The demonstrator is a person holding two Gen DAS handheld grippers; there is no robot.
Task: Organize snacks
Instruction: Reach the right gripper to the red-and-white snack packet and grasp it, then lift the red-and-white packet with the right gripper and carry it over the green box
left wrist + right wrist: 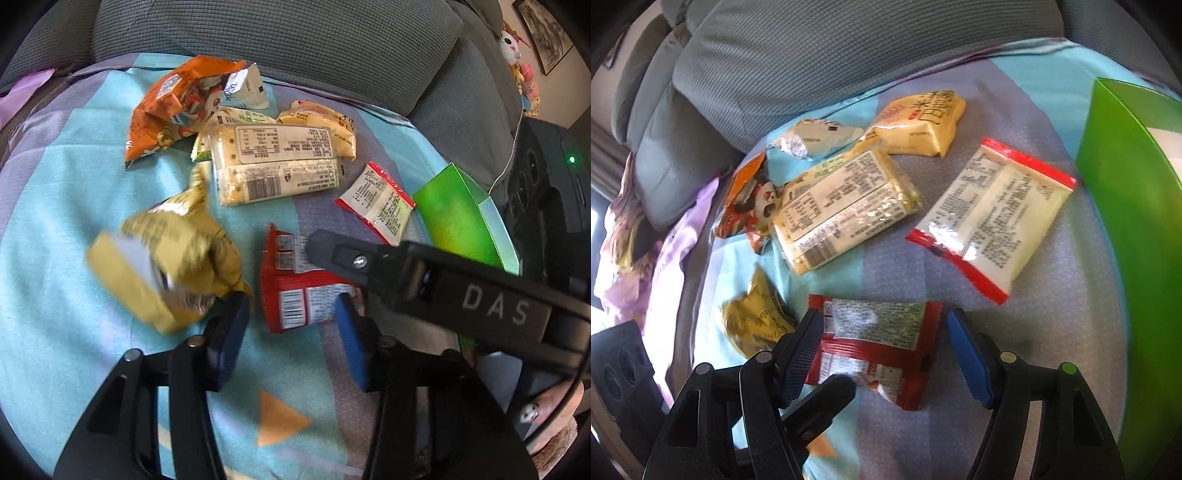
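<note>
On the blue bedspread, the right gripper is straddling a crinkled dark-red foil snack packet, jaws unclenched, seemingly for pickup.

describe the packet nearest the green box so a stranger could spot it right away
Start at the green box on the striped blanket. Just beside it, nearer the pile, lies a flat pale packet. Unlike the darker red pack below, it is whitish, with red strips only at its two ends.

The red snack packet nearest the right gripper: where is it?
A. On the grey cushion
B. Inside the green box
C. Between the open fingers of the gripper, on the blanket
C: the red snack packet lies on the blanket, between the spread fingers of the right gripper.
</note>
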